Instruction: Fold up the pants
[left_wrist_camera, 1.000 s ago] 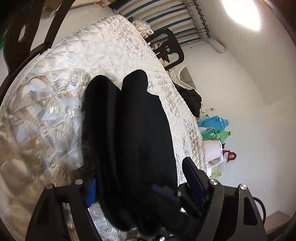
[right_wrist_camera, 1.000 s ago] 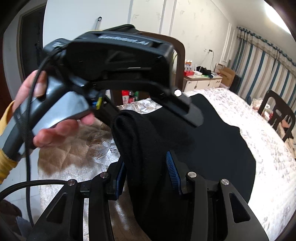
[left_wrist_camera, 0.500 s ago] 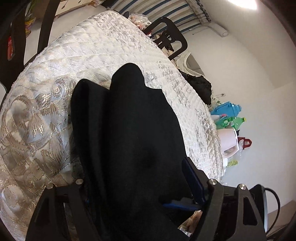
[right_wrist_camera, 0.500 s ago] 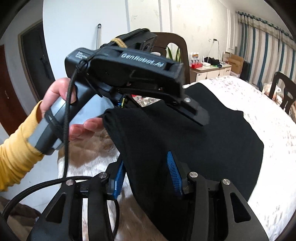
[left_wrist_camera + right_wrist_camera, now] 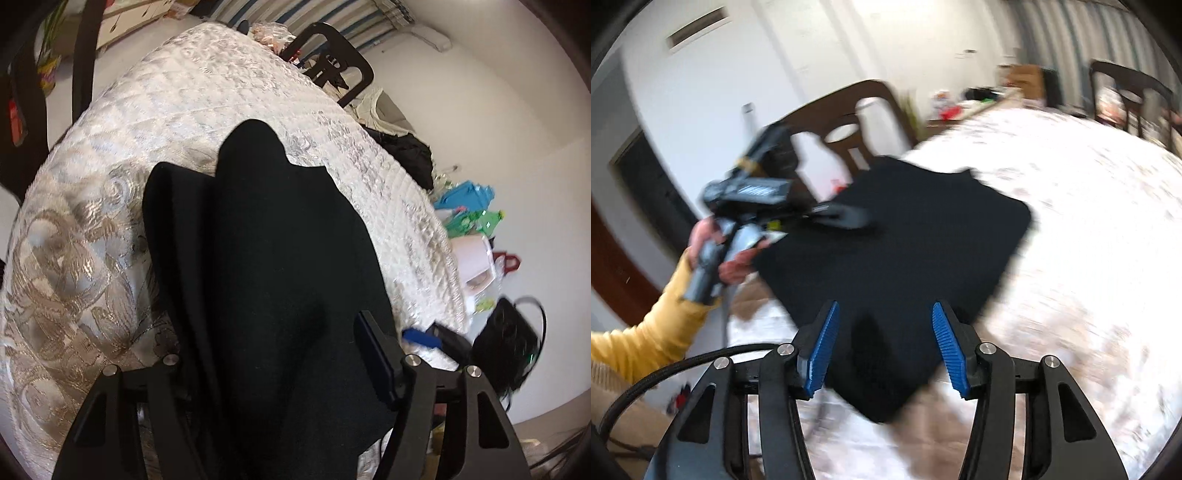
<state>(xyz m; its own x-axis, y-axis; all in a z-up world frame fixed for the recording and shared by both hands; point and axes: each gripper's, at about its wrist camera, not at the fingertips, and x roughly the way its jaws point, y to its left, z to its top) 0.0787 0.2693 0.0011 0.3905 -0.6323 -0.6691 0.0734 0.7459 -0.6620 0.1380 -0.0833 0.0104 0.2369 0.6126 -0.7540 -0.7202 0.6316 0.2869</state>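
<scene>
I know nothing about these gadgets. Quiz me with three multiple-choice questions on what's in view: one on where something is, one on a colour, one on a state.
1. Where do the black pants lie?
A. on the quilted tablecloth
B. on a chair seat
C. on the floor

2. What colour are the pads of the right gripper?
A. red
B. blue
C. green

3. How do the right gripper's jaws stand?
A. shut tight
B. open, over the pants
C. out of view

Answers:
1. A, pale quilting shows around the pants.
2. B, both ribbed pads are blue.
3. B, a wide gap shows between the pads.
</scene>
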